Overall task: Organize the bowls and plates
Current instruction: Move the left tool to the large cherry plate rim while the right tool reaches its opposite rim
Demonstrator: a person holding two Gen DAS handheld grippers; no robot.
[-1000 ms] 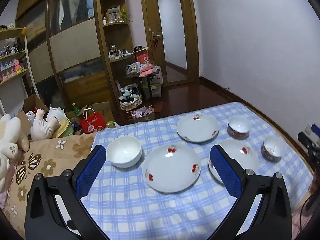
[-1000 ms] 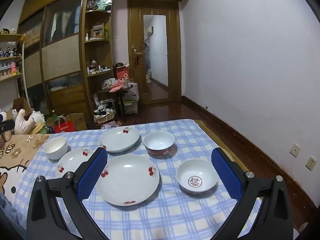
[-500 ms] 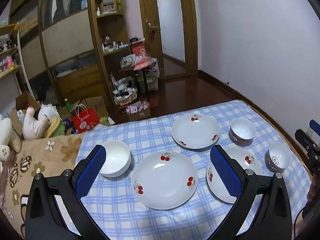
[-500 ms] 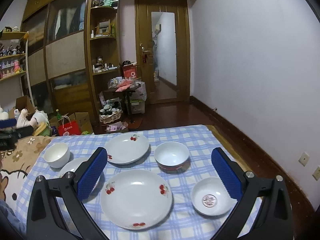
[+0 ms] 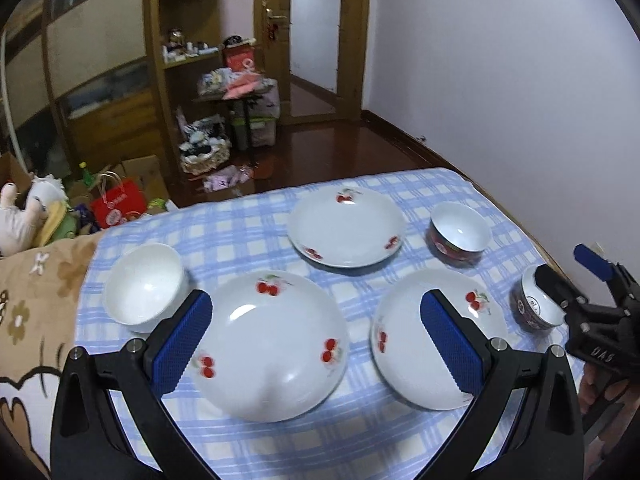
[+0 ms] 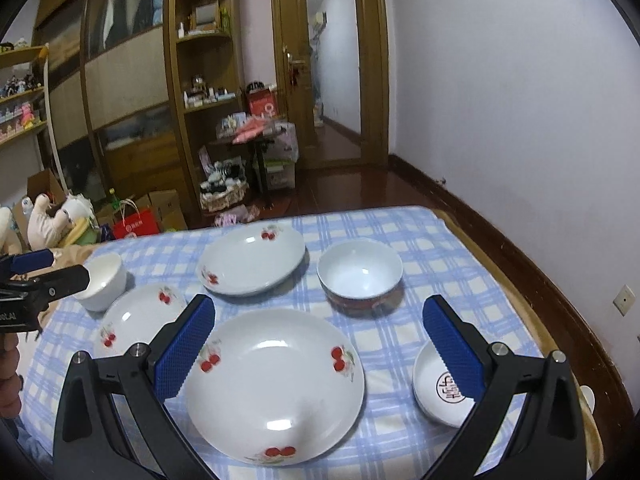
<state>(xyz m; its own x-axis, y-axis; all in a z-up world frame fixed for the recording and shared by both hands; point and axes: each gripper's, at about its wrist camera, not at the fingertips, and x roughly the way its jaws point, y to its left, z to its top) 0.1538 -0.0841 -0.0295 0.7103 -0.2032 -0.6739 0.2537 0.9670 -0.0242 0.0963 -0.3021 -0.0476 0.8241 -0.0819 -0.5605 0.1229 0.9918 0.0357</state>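
- Left wrist view: my left claw point(image 5: 316, 338) has come down and forward over the last second; its blue pads stand wide apart, released, holding nothing. The near-left cherry plate point(image 5: 272, 344) now lies between the jaws' line of sight, larger in view than before.
- Right wrist view: my right claw point(image 6: 320, 346) has likewise dropped closer to the checked cloth point(image 6: 432, 240). It is released and empty, framing the near-centre cherry plate point(image 6: 276, 384).
- No crockery has shifted. Three plates and three bowls lie apart on the cloth, none stacked.
- Positions: the third cherry plate point(image 6: 252, 258) lies toward the far edge; the red-sided bowl point(image 6: 360, 276) just right of it; the plain white bowl point(image 5: 142, 286) near the left edge; the stamped small bowl point(image 6: 440, 388) by the near-right corner, partly hidden behind my right pad.
- Meaning for the task: in my judgement organizing has not begun; the approach is underway, each claw lining up on a plate. First grasp looks imminent.
- Risk noted: plate rims are shallow and glazed; a pinch on the edge may slip.
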